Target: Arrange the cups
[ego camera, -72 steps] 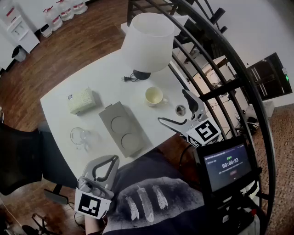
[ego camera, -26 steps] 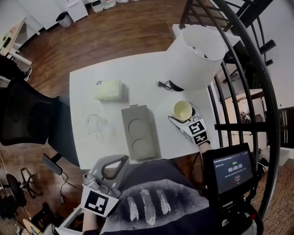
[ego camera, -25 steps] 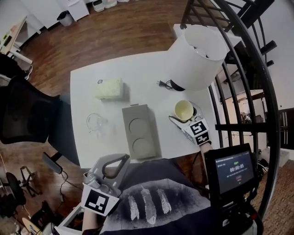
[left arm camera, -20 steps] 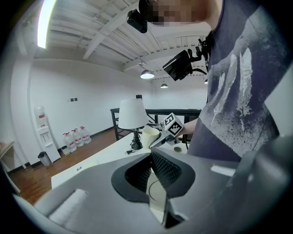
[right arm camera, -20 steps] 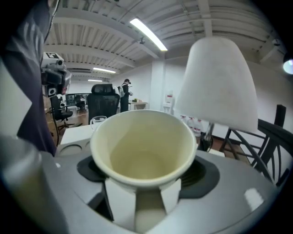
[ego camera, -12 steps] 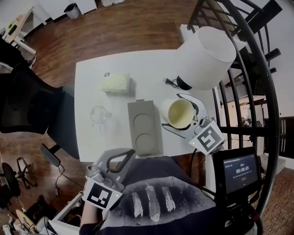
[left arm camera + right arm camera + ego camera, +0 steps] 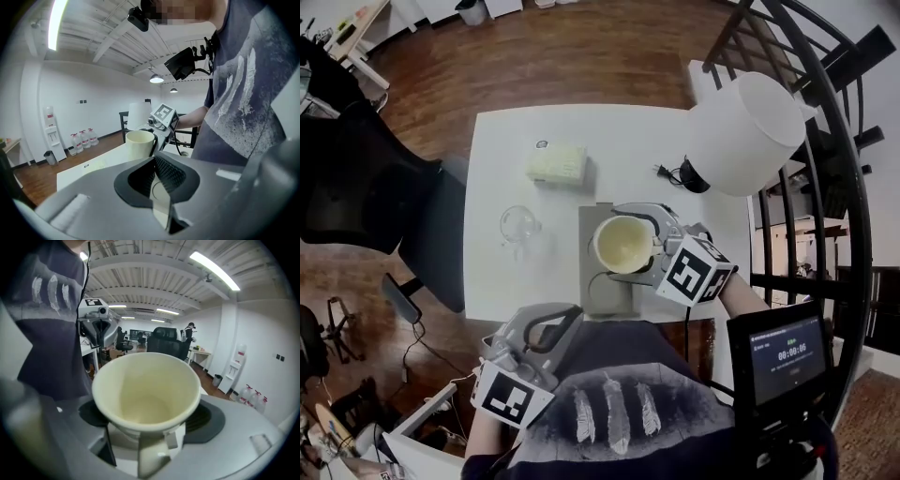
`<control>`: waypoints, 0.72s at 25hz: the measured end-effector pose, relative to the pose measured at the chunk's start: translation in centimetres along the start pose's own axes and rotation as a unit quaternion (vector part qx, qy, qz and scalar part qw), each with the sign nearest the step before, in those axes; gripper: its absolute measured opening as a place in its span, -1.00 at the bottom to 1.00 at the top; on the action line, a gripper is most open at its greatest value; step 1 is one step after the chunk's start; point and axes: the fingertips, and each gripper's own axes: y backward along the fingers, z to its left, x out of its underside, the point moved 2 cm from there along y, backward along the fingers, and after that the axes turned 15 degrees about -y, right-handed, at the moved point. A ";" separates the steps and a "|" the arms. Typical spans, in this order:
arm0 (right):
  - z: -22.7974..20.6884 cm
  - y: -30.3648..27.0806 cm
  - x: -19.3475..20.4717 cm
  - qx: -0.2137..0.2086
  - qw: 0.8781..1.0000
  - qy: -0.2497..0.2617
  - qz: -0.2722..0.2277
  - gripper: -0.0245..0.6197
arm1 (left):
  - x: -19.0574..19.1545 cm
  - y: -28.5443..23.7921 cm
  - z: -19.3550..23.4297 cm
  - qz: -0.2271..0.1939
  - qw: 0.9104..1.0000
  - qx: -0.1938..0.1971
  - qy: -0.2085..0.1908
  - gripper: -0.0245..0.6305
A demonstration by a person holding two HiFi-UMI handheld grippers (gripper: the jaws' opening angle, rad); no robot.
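My right gripper is shut on a cream cup and holds it in the air, mouth up, over the far half of the grey tray with two round recesses. In the right gripper view the cream cup fills the space between the jaws, its handle towards the camera. A clear glass cup stands on the white table left of the tray. My left gripper hangs shut and empty off the table's near edge. The left gripper view shows its jaws closed together, with the cream cup beyond.
A pale yellow-green pack lies at the table's far side. A large white lamp with its cord stands at the far right corner. A black office chair is left of the table, a dark railing right of it.
The right gripper has lifted the cream cup off the table near the lamp and carried it left, over the tray, rolling as it went. The left gripper has stayed put.
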 end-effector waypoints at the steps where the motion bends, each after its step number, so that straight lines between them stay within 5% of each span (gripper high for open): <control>1: 0.2 -0.8 0.5 -0.006 1.000 0.003 0.009 0.48 | 0.3 0.2 -0.1 0.001 1.000 -0.003 0.002 -0.88; 18: -1.0 -7.5 7.0 -0.045 0.998 -0.007 0.048 0.48 | 2.9 0.1 1.0 0.019 0.999 -0.015 0.027 -0.88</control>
